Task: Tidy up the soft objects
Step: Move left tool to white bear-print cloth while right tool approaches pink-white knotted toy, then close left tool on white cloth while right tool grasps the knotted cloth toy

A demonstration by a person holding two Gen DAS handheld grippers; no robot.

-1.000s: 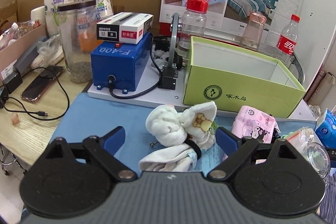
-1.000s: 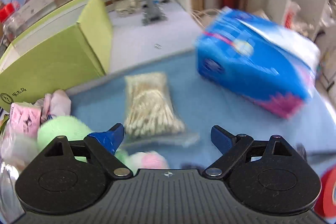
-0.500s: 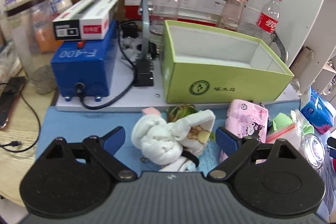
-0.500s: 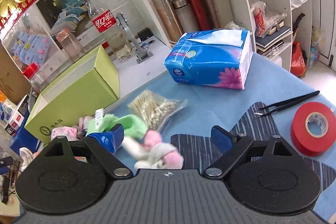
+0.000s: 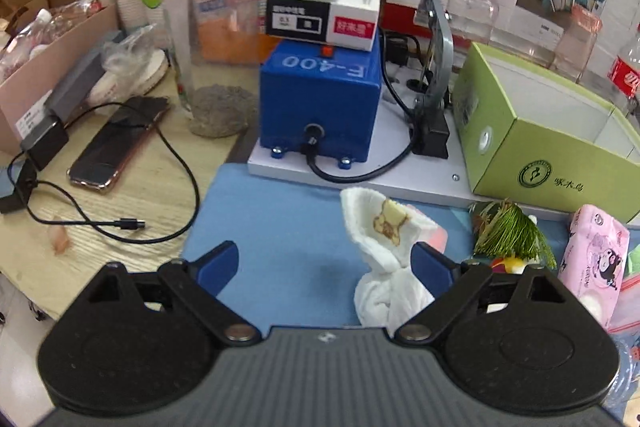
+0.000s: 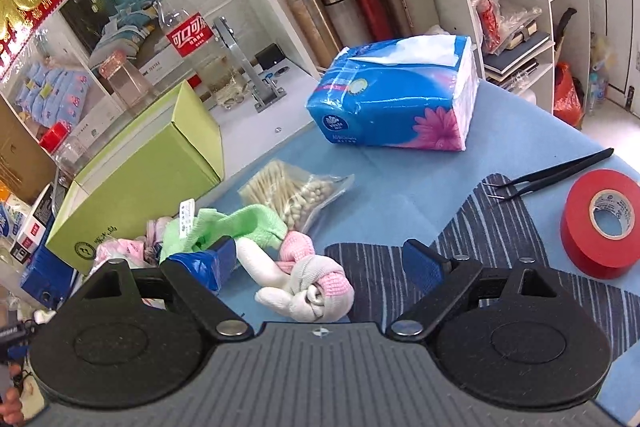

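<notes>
In the left wrist view a knotted white sock [image 5: 390, 259] with a bear print lies on the blue mat, close by the right finger of my open left gripper [image 5: 326, 263]. A pink tissue pack [image 5: 594, 263] and a green tassel [image 5: 510, 233] lie to its right, before the open green box [image 5: 548, 143]. In the right wrist view my open right gripper [image 6: 320, 261] hovers over a knotted pink-and-white sock [image 6: 310, 287]. A green sock [image 6: 228, 227] lies at its left finger. The green box [image 6: 136, 187] stands at the left.
A blue machine [image 5: 320, 99] with cable, a phone [image 5: 116, 143] and a clear jar [image 5: 216, 39] stand left of the box. A blue tissue pack [image 6: 396, 95], a cotton swab bag [image 6: 294, 193], red tape [image 6: 600, 223], black tweezers [image 6: 556, 173] and a striped cloth [image 6: 492, 243] lie on the right.
The left gripper has swung left and closer, so the white sock now sits by its right finger. The right gripper has drawn a little nearer the pink-and-white sock.
</notes>
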